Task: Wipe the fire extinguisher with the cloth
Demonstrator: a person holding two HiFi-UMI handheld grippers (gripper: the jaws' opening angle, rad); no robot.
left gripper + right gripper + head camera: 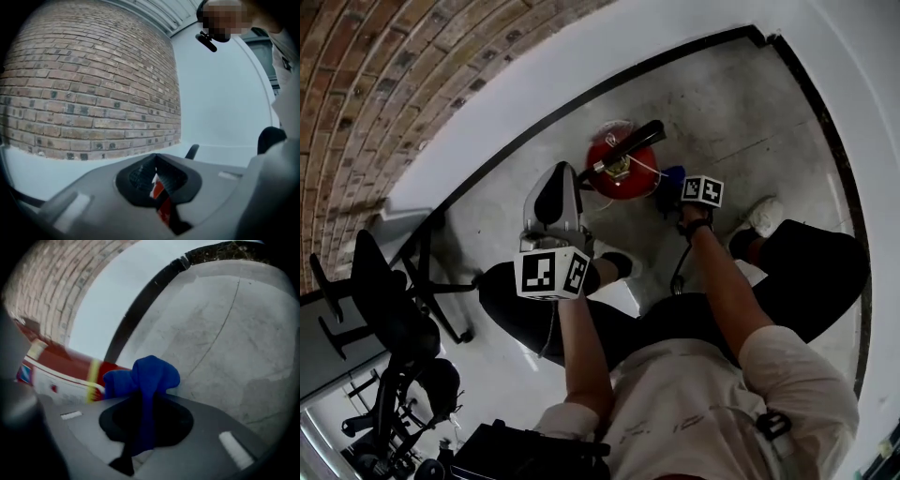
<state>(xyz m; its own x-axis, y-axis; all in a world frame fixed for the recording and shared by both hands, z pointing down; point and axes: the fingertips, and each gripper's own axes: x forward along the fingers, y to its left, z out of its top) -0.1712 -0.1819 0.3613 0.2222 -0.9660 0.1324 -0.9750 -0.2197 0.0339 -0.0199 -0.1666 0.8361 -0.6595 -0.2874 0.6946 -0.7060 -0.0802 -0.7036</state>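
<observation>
The fire extinguisher (623, 173) is stood on the concrete floor (741, 103), close to the black skirting (140, 305) of a white wall (220, 108). Its body is a glossy red cylinder, wrapped by a white label and a yellow band, and it is topped by a black lever (628, 145).

The blue cloth (152, 373), soft and bunched into a knob, is pinched in the jaws of the right hand-held gripper (146, 411). It is held just beside the red body, apparently so that a padded fold is presented to the shell.

The left hand-held gripper (157, 176) is pressed together on a red-and-white piece (158, 191) near the lever, probably to steady the cylinder. What that piece is cannot be told.

The floor is rough and grey, and a coarse brick wall (93, 93) is seen beyond.
</observation>
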